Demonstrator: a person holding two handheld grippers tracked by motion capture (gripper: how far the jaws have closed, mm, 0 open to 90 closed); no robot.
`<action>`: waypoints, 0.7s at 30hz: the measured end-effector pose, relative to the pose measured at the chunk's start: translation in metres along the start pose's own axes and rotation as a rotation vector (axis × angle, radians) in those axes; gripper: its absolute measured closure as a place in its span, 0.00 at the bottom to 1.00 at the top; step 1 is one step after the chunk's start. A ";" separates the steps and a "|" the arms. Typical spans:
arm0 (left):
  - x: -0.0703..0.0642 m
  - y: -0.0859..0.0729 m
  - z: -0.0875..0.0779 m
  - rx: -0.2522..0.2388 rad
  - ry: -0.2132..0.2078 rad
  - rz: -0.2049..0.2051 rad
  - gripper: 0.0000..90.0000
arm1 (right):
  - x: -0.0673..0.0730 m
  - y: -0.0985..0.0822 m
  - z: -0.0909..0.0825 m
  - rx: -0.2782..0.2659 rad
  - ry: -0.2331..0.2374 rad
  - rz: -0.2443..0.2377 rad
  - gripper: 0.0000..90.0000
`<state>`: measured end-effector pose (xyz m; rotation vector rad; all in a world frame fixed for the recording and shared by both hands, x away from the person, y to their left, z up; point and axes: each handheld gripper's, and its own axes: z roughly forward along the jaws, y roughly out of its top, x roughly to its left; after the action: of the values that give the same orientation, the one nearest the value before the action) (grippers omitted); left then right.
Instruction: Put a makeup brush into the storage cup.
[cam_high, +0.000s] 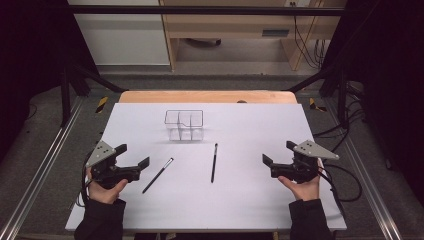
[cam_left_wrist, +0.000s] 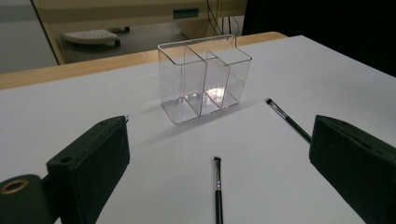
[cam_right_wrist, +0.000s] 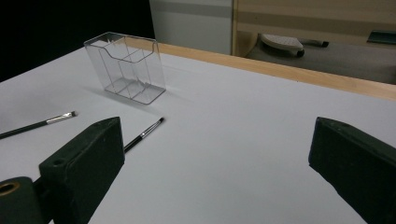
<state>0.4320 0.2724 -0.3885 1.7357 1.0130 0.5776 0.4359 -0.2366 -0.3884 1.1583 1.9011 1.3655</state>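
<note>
A clear plastic organizer with several compartments stands upright on the white table top, toward the back. Two thin black brushes lie flat in front of it. The left brush has a silver ferrule and lies slanted. The middle brush lies almost straight. My left gripper hovers open just left of the left brush. My right gripper is open at the right side, well apart from the middle brush. Nothing sits between either pair of jaws.
The white sheet ends on a wooden table edge at the back. Beyond it are a floor, a wooden cabinet and black frame bars. Cables trail off the right edge.
</note>
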 end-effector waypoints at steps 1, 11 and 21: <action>0.000 0.000 0.001 0.006 0.001 0.000 0.05 | 0.000 0.000 -0.001 -0.002 -0.001 0.003 0.04; -0.007 -0.003 0.011 0.070 0.003 0.018 0.05 | 0.002 -0.001 -0.001 0.008 0.004 0.000 0.04; -0.012 -0.010 0.024 0.159 -0.005 0.053 0.07 | 0.006 -0.004 0.001 0.032 0.000 -0.009 0.04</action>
<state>0.4401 0.2510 -0.4054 1.9075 1.0357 0.5375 0.4325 -0.2308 -0.3921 1.1636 1.9326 1.3355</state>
